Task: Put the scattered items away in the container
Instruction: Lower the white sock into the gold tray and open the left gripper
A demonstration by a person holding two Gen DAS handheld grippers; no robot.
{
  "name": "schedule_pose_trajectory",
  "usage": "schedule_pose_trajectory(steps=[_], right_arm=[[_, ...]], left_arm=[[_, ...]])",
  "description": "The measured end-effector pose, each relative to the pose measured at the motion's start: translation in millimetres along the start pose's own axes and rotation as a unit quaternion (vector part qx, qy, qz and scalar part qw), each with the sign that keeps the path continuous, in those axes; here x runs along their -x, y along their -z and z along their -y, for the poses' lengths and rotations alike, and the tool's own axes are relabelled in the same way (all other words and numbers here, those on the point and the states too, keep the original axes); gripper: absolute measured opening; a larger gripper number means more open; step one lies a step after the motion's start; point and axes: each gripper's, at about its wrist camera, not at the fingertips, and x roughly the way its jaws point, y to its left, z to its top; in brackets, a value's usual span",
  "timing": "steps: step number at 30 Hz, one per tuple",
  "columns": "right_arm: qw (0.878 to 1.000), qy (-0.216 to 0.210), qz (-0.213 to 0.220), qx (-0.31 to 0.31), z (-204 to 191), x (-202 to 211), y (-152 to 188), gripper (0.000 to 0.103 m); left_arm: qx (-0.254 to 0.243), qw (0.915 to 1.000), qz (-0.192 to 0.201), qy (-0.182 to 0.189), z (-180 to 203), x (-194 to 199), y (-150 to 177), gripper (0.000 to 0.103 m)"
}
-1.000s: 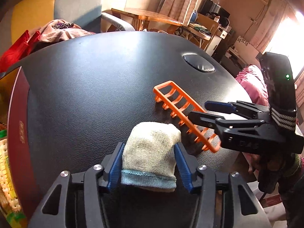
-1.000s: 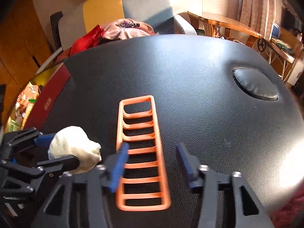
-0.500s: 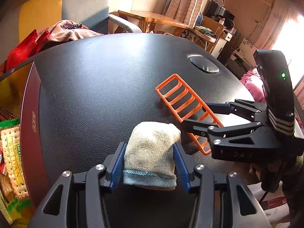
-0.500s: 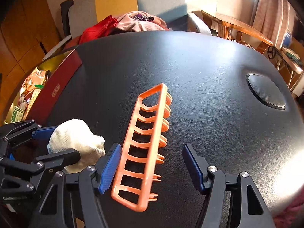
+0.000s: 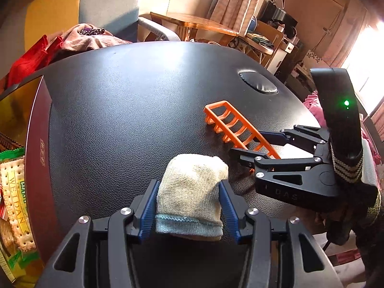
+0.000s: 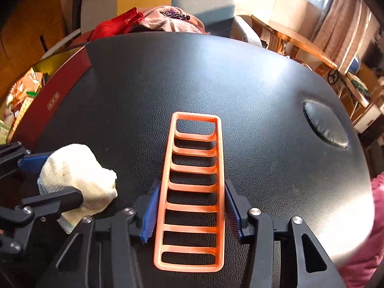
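A cream knitted sock (image 5: pixel 192 192) with a pale blue cuff sits between the blue pads of my left gripper (image 5: pixel 188 183), which is shut on it just above the black leather tabletop (image 5: pixel 132 96). To its right, an orange plastic slatted rack (image 6: pixel 194 168) lies lengthwise between the pads of my right gripper (image 6: pixel 192 183). Those jaws are closing, and both pads touch the rack's long sides. The left wrist view shows the rack (image 5: pixel 223 115) running into the right gripper (image 5: pixel 248 141). In the right wrist view, the sock (image 6: pixel 76 168) and left gripper (image 6: pixel 50 177) are at the lower left.
A dark red box (image 5: pixel 36 144) holding cracker packets (image 5: pixel 14 192) stands along the table's left edge, its wall (image 6: pixel 60 91) also showing in the right wrist view. A round padded button (image 5: pixel 258 85) dents the far right of the tabletop. Clothes (image 6: pixel 156 19) lie on a chair behind.
The right gripper's jaws have narrowed onto the orange rack, which was tipped on its edge half a second ago and now lies straight between the pads. The left gripper and sock have not moved.
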Motion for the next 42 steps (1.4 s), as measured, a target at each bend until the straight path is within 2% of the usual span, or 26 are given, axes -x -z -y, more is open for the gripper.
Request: schedule_pose_trajectory(steps=[7,11,16,22,28,36,42], right_arm=[[1.000,0.003,0.018,-0.016,4,12,-2,0.049],[0.999,0.005,0.038,-0.005,-5,23,-9,0.049],[0.998,0.000,0.056,-0.007,-17,31,-19,0.050],[0.997,-0.020,0.079,0.002,-47,39,-34,0.050],[0.993,-0.050,0.102,0.018,-86,48,-52,0.050],[0.986,-0.096,0.123,0.049,-146,58,-75,0.050],[0.981,-0.123,0.126,0.077,-189,59,-82,0.050]], left_arm=[[-0.001,0.9999,0.012,0.002,0,8,-2,0.050],[-0.001,0.9997,0.024,-0.001,1,18,-4,0.050],[0.006,0.9987,0.050,-0.009,-5,44,-3,0.050],[0.037,0.9950,0.085,-0.037,-34,81,2,0.050],[0.074,0.9876,0.117,-0.075,-72,115,11,0.050],[0.134,0.9722,0.144,-0.126,-131,152,30,0.050],[0.168,0.9609,0.157,-0.154,-163,172,46,0.050]])
